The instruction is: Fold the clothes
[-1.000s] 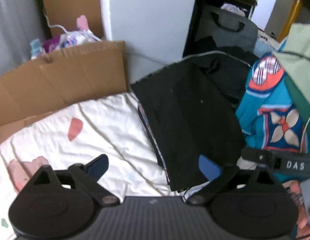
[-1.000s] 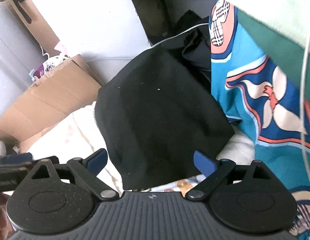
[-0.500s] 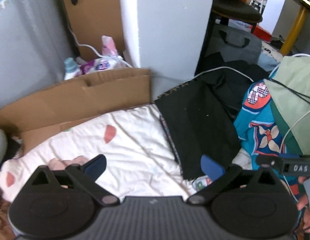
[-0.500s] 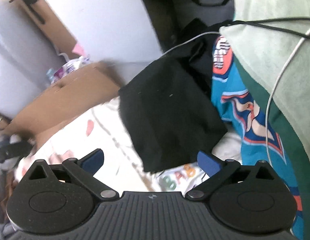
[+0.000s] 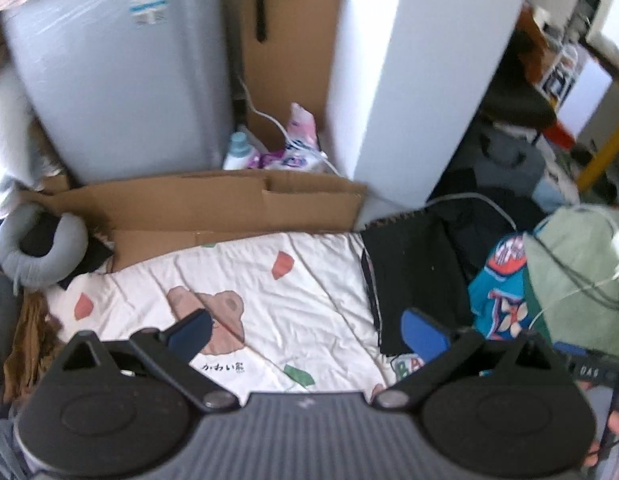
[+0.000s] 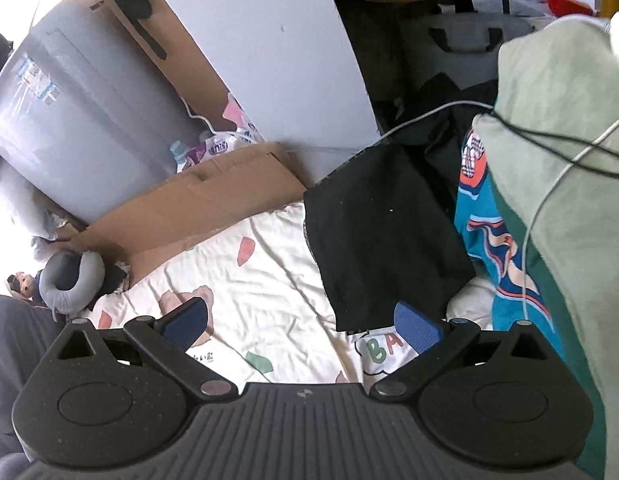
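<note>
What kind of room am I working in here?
Probably a cluttered bedroom at home: a bed sheet with a bear print, a grey neck pillow, and clothes such as a folded black garment.

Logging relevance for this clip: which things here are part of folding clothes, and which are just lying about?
Part of the job:
folded black garment
teal patterned garment
pale green garment
printed sheet
left gripper, open
right gripper, open

Lying about:
cardboard
grey neck pillow
white cable
bottle and packets
</note>
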### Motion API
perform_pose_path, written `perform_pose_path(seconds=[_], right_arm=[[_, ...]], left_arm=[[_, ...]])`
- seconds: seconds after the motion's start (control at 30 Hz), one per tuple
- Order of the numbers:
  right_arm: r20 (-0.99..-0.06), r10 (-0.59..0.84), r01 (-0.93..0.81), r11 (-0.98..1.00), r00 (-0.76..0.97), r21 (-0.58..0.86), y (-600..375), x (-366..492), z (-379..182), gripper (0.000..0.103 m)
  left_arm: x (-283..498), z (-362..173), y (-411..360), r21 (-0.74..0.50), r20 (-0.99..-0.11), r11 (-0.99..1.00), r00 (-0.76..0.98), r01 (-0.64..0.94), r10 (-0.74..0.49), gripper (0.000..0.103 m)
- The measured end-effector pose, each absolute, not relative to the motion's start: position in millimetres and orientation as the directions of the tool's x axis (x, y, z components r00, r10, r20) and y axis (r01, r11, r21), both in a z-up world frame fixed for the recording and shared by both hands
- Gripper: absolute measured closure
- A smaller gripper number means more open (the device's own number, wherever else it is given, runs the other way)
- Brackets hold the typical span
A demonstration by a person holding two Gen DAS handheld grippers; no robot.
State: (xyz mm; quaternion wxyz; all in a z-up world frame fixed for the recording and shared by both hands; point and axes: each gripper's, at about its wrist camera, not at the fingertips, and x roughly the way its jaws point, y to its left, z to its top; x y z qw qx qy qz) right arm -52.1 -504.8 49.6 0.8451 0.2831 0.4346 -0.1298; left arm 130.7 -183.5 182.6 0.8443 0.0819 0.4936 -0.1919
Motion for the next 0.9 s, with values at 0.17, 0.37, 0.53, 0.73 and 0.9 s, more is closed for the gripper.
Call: perform_pose_path(seconds=[0.17, 0.37, 0.53, 0.73, 0.9], right_arm=[[-0.817, 0.005, 0.459, 0.825, 0.577, 0.33, -494, -62, 74, 0.001], [-0.819, -0.014, 0.455, 0.837, 0.574, 0.304, -479, -71, 92, 0.001], [-0.815, -0.025, 0.448, 0.845, 0.579, 0.292, -464, -77, 97, 0.001], [-0.811, -0.023, 0.427, 0.858, 0.584, 0.284, -443, -88, 93, 0.001], [-0.818, -0.02, 0.42, 0.865, 0.575, 0.275, -423, -92, 87, 0.001]], left_arm=[[113, 186, -155, -0.042, -0.854, 0.916, 0.462, 0.4, -0.241, 0.001], [92, 190, -122, -0.032, -0.839, 0.919, 0.488, 0.394, -0.239, 0.001], [71, 177, -99, -0.018, -0.821, 0.927, 0.523, 0.375, -0.228, 0.001], [44, 162, -72, -0.02, -0.807, 0.939, 0.549, 0.343, -0.217, 0.001], [25, 151, -48, -0.014, -0.793, 0.956, 0.579, 0.293, -0.189, 0.001]])
